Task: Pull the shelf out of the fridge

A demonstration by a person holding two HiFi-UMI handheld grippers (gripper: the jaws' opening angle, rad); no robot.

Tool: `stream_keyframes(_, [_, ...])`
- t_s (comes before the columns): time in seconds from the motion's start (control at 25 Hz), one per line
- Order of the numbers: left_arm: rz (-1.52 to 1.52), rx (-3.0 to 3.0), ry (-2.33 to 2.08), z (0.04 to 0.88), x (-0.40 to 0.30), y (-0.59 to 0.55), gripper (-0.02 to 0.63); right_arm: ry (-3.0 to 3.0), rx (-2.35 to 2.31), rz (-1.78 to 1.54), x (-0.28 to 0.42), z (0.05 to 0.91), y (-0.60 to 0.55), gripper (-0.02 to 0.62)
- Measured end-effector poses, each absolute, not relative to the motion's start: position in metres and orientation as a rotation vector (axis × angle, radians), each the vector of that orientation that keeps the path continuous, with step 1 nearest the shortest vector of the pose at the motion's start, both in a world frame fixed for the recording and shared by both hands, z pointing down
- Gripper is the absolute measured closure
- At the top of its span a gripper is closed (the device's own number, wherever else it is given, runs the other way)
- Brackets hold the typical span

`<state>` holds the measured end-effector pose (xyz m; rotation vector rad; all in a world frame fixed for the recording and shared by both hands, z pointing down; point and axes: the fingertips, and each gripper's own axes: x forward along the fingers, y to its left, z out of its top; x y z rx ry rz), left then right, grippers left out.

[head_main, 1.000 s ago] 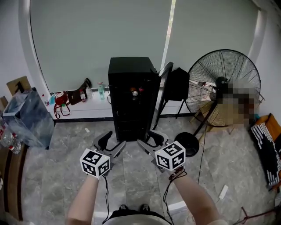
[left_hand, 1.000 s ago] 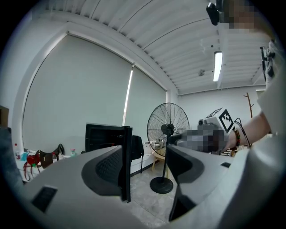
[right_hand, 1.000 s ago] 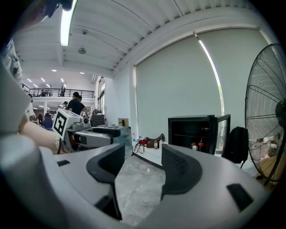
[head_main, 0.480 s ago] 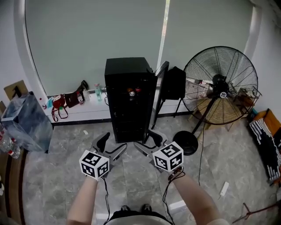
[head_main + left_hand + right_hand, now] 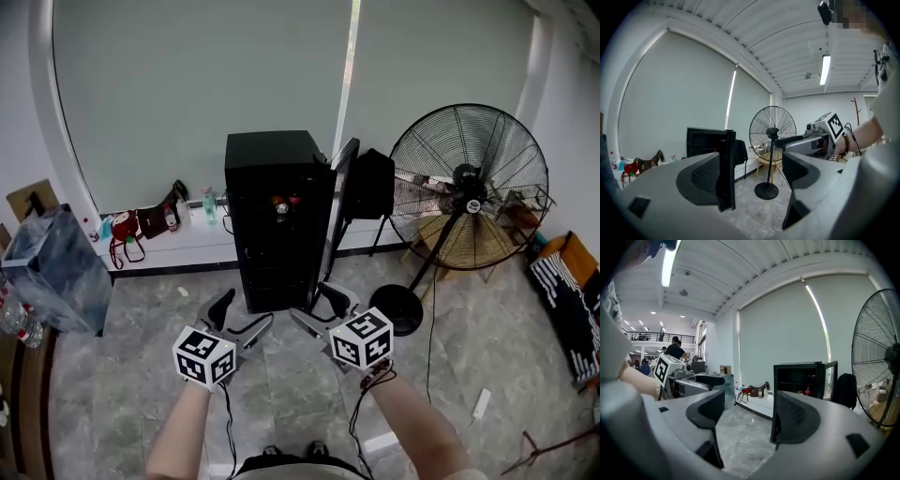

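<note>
The left gripper (image 5: 241, 317) and the right gripper (image 5: 317, 309) hover side by side above the grey tiled floor (image 5: 281, 394). Their jaws are opening, with nothing between them. Beyond them a pale roller blind (image 5: 206, 84) fills the back wall. A large pedestal fan (image 5: 469, 202) stands to the right. The black fridge (image 5: 274, 159) stands directly ahead of both grippers and apart from them, its door (image 5: 339, 202) swung open to the right. The shelf (image 5: 792, 382) sits inside the upper part of the fridge, well clear of either gripper, and carries small red items (image 5: 283, 200). On the low ledge (image 5: 178, 246) left of the fridge lie a red bag (image 5: 127, 225) and a bottle (image 5: 208, 202).
</note>
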<state>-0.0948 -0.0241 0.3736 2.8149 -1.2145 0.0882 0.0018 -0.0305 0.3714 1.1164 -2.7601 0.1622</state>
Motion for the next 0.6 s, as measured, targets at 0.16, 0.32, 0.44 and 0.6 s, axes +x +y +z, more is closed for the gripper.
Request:
stream_keyframes(0.16, [0.054, 2.822, -1.197, 0.371, -0.104, -0.030, 0.201, -2.742, 1.142, 0.160, -0.007, 0.373, -0.032, 0.264])
stream_keyframes(0.32, [0.070, 2.847, -1.179, 0.374, -0.112, -0.039, 0.201, -2.729, 1.161, 0.143, -0.016, 0.374, -0.038, 0.264])
stream_keyframes(0.44, [0.076, 2.843, -1.158, 0.378, -0.113, -0.048, 0.201, -2.726, 1.181, 0.156, -0.018, 0.377, -0.044, 0.264])
stream_keyframes(0.6, [0.079, 2.837, -1.158, 0.381, -0.120, -0.064, 0.201, -2.726, 1.188, 0.159, -0.023, 0.380, -0.062, 0.264])
